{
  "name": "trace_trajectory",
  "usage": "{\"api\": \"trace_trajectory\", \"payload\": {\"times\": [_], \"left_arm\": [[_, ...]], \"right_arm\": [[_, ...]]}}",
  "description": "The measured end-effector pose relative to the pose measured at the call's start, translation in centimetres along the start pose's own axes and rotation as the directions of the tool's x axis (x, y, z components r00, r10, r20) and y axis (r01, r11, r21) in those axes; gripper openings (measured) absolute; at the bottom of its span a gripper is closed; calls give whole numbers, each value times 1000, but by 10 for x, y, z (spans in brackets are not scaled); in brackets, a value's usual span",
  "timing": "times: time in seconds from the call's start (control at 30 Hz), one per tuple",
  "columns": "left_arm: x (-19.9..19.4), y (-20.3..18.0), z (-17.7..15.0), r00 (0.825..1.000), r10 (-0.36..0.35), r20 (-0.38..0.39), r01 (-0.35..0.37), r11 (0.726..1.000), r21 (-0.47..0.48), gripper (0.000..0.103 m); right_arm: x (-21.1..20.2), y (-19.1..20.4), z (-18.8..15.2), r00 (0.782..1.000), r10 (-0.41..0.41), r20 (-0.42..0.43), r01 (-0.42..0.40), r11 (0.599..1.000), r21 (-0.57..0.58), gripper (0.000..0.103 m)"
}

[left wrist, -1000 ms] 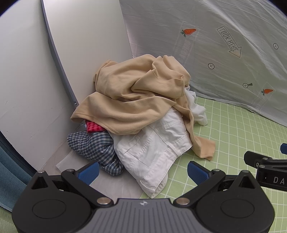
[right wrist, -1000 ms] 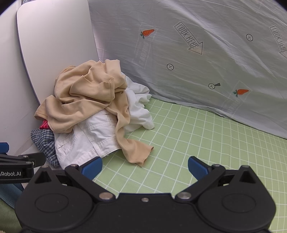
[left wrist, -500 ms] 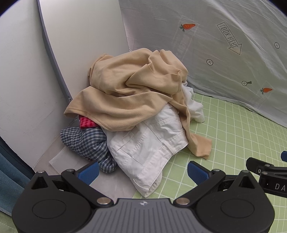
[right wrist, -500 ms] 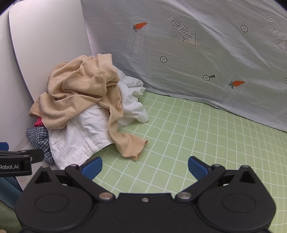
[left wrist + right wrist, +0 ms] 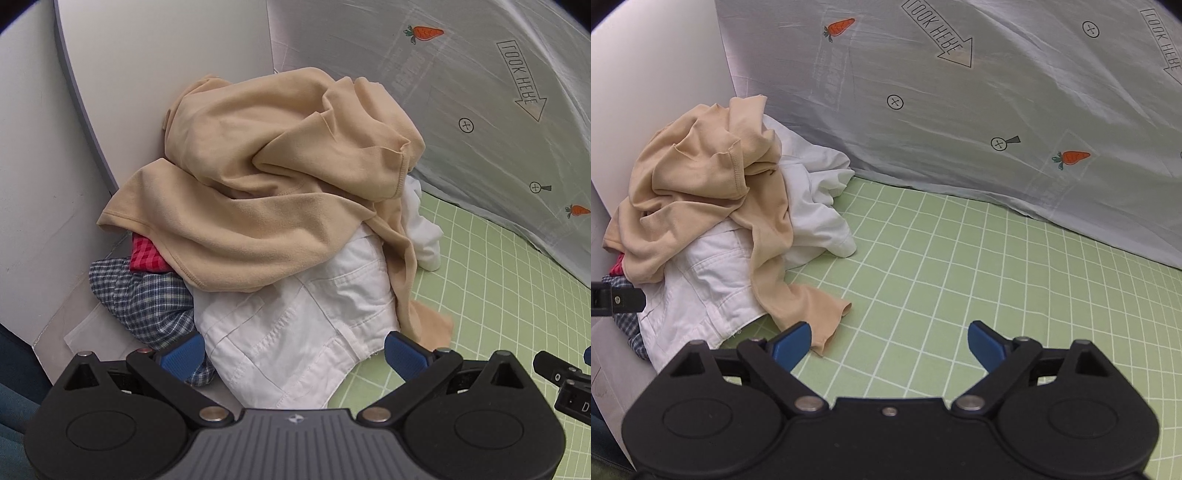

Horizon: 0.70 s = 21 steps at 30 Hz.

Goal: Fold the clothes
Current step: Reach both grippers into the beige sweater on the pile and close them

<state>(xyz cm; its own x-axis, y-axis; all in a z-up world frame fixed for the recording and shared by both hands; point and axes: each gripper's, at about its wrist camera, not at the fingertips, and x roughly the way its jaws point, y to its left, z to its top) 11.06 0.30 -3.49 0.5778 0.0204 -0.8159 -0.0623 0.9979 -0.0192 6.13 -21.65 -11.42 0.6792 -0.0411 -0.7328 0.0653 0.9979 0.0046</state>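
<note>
Facing the clothes pile (image 5: 280,221) in the corner; my left gripper (image 5: 293,350) hangs open over the white trousers (image 5: 295,325). My right gripper (image 5: 890,341) is closing, nothing between its jaws, with the beige top's (image 5: 701,184) sleeve end just ahead-left.

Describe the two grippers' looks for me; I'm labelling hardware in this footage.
Both are black two-finger tools with blue pads, angular linkage arms and silver pivot pins. The left gripper has a ribbed grey centre plate bearing a small logo; the right gripper has a plain black one with a small screw. No cables, hands or sleeves show.
</note>
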Motion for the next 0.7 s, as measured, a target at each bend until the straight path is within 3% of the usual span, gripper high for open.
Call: {"api": "trace_trajectory", "payload": {"times": [0.13, 0.23, 0.4, 0.6, 0.7], "left_arm": [[25, 10, 27, 1000, 9, 4, -9, 1000, -29, 93], [42, 16, 49, 1000, 13, 19, -12, 999, -46, 82], [75, 29, 79, 999, 2, 33, 1, 997, -83, 67], [98, 37, 87, 998, -61, 3, 61, 994, -85, 66], [101, 40, 87, 997, -75, 3, 75, 995, -73, 66]], "right_arm": [[37, 7, 21, 999, 28, -19, -28, 999, -16, 83], [68, 18, 39, 997, 66, -30, -67, 997, -25, 76], [120, 47, 73, 985, 172, -26, -173, 984, -38, 55], [165, 88, 101, 949, 314, -19, -314, 945, -90, 35], [177, 100, 103, 942, 335, -33, -337, 937, -95, 31]]}}
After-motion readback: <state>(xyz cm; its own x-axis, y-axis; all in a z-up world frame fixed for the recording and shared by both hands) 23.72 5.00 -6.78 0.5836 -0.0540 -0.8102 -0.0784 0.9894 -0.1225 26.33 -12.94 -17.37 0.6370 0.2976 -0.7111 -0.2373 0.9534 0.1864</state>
